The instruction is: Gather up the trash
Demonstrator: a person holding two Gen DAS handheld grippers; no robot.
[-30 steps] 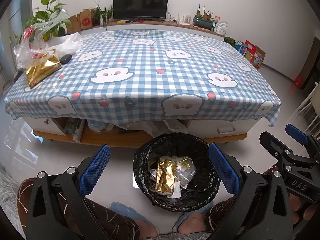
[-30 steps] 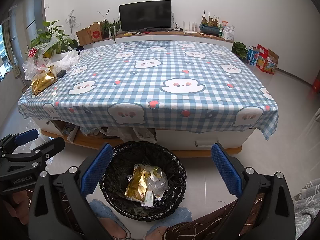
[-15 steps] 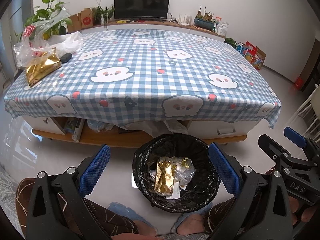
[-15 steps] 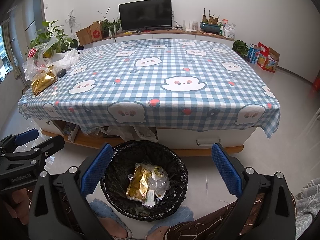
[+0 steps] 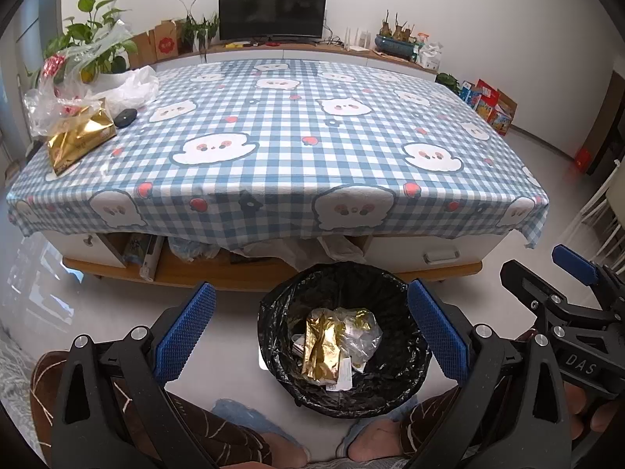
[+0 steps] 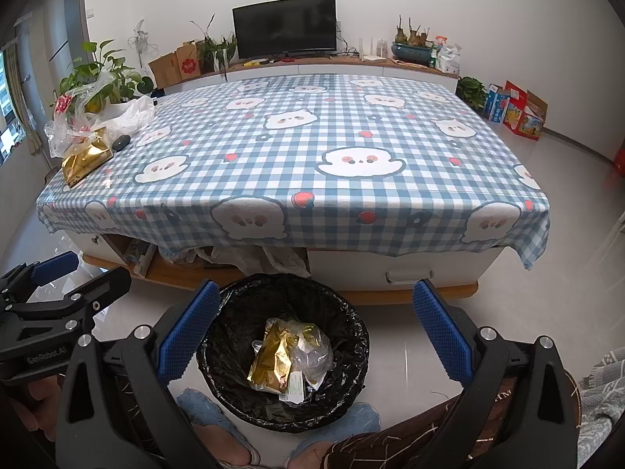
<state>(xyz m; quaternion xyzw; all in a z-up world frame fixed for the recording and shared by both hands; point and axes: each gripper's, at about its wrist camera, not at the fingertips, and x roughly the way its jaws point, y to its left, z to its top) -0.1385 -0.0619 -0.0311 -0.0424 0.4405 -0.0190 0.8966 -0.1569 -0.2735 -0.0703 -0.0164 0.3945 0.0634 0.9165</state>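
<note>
- Two pieces of lettering can be read: "DAS" on the black body of the right gripper (image 5: pixel 578 273) where it shows at the edge of the left wrist view, and "GenRobot.AI" on the left gripper (image 6: pixel 70 273) seen from the right wrist view.
- Both grippers hang above the floor with their blue-padded fingers (image 5: pixel 185 328) spread wide and nothing between them — the right one's pads (image 6: pixel 441 328) likewise bracket only air.
- Directly below sits the trash bin (image 5: pixel 273 336), lined with a crinkled black bag, on the floor just in front of the table (image 6: pixel 312 148).
- Inside it lies a creased gold foil wrapper (image 5: pixel 322 346) with crumpled clear plastic (image 5: pixel 361 338) against it and a small white printed slip (image 6: pixel 295 387) — its print is too small to read.
- A second gold foil bag (image 5: pixel 80 138) rests at the table's far left corner, touching a heap of clear and white plastic bags (image 5: pixel 121 90); a dark rounded object (image 5: pixel 125 117) lies just beside it, and what it is cannot be told.
- Red printing on one clear bag (image 6: pixel 62 103) is illegible.
- Slippered feet (image 6: pixel 230 441) are cut off by the bottom edge.
</note>
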